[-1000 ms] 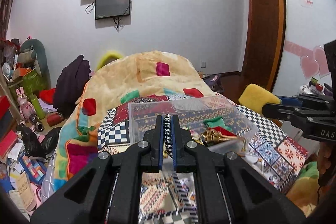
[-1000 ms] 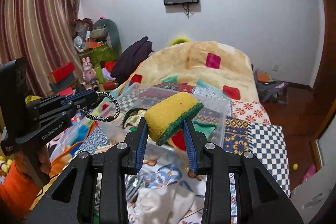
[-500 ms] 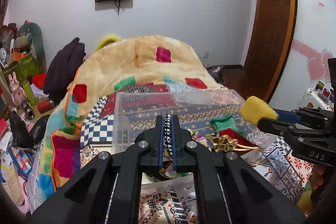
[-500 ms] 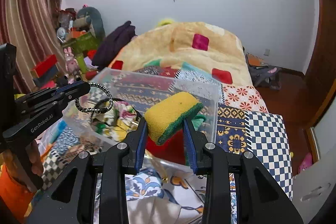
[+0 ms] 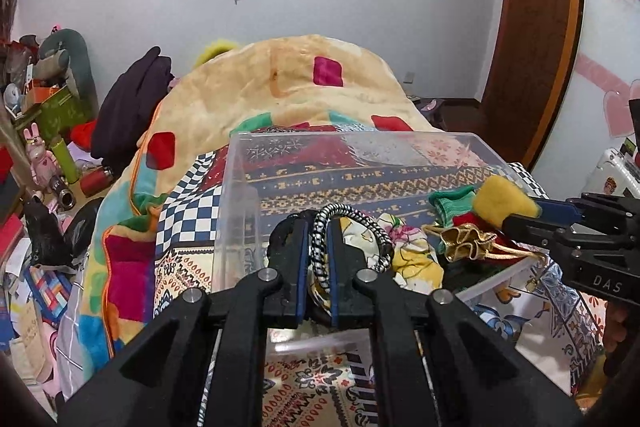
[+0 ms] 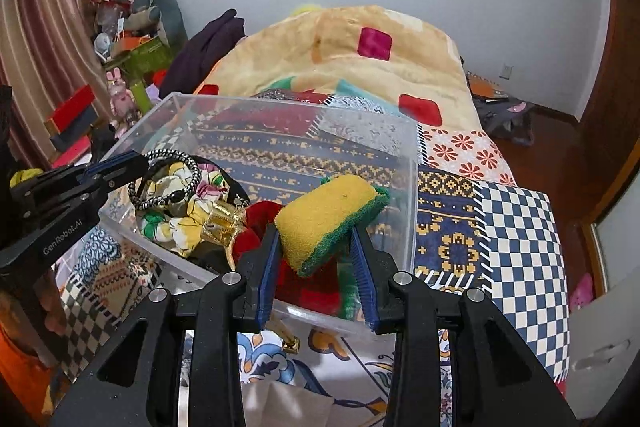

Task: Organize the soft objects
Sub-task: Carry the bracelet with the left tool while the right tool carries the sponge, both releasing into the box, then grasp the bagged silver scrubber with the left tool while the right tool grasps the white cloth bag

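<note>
A clear plastic bin [image 5: 240, 195] [image 6: 408, 195] stands on the patterned bed and holds soft things: floral cloth [image 5: 404, 247] [image 6: 180, 215], a gold pouch [image 5: 464, 241] [image 6: 222, 223] and red and green fabric [image 6: 312, 287]. My left gripper [image 5: 319, 251] [image 6: 136, 163] is shut on a black-and-white braided hair tie [image 5: 352, 223] [image 6: 172, 179], held over the bin's near-left part. My right gripper [image 6: 316, 259] [image 5: 520, 215] is shut on a yellow and green sponge [image 6: 328, 215] [image 5: 500, 199], held over the bin's right side.
A beige quilt with coloured squares [image 5: 312, 83] [image 6: 360, 47] is heaped behind the bin. Dark clothes [image 5: 132, 99], toys and boxes [image 5: 44, 131] crowd the left. A wooden door [image 5: 532, 27] stands at the right. A checkered cloth [image 6: 520, 247] lies right of the bin.
Both grippers have moved forward and down to the bin with their loads. The hair tie and sponge now hang inside the bin's rim.
</note>
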A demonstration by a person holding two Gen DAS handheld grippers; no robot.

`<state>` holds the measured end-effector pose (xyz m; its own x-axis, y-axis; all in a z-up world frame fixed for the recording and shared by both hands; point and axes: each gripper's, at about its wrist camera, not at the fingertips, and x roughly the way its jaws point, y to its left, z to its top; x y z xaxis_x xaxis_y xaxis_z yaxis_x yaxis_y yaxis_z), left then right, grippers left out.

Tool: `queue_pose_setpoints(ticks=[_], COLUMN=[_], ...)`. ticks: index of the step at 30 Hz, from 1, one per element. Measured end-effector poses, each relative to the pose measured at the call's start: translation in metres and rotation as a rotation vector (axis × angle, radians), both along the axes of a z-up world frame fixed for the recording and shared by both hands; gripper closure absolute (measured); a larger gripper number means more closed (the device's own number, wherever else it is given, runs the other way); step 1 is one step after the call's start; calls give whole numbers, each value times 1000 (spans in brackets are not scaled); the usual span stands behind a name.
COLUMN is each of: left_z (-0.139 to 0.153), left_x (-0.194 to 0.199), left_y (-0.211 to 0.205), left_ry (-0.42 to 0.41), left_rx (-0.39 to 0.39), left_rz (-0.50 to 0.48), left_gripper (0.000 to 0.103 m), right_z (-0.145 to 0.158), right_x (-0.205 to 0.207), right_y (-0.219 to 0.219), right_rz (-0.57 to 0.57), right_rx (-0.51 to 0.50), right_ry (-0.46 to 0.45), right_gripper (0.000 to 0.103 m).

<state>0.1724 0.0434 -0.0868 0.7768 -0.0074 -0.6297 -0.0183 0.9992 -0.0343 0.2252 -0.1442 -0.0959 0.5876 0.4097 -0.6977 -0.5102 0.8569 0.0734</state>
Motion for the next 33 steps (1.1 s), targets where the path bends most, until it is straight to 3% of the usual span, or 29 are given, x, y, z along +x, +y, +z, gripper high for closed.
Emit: queue_pose_setpoints(ticks=[3, 6, 15, 19, 25, 33], left_z=[2, 7, 29, 39, 39, 15], left_x=[-4, -11, -32, -43, -57, -72], left_y=[0, -1, -10, -15, -21, -32], left_ry=[-2, -25, -82, -108, -101, -11], left_rx=[-7, 2, 4, 10, 27, 4], left_rz=[-4, 5, -24, -34, -51, -102], left_gripper=[78, 63, 47, 34, 15, 8], right_z=[2, 5, 21, 28, 30, 19], right_x=[-3, -7, -23, -33, -45, -62], right_y=[1, 0, -5, -10, -19, -28], right_rz=[5, 0, -3, -7, -8, 19], right_rx=[-21, -35, -21, -1, 7, -8], right_ry=[-10, -29, -88, -111, -108, -63], right_gripper=[68, 59, 34, 20, 18, 17])
